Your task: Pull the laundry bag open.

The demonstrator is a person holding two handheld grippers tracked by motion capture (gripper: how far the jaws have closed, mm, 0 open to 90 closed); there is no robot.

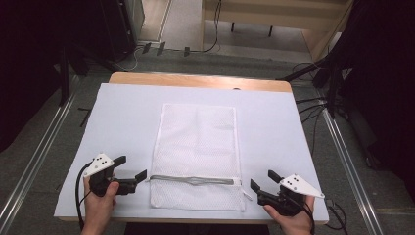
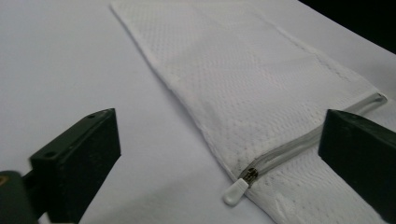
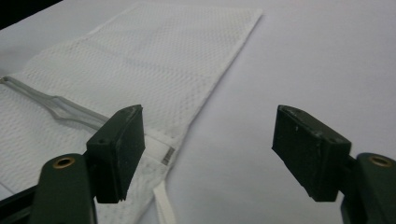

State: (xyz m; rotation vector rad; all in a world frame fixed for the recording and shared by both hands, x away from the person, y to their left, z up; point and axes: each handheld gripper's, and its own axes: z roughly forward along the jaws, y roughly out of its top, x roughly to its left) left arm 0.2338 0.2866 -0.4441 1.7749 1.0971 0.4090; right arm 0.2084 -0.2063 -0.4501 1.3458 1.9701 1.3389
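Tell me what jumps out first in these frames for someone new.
A white mesh laundry bag lies flat in the middle of the white table cover, its grey zipper running across near the person's edge. The left gripper and right gripper, both open, flank the zipper's ends; the white zipper pull lies by the left one.

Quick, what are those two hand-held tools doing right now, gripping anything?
Left tool: open, holding nothing, beside the zipper pull of the mesh bag.
Right tool: open, holding nothing.
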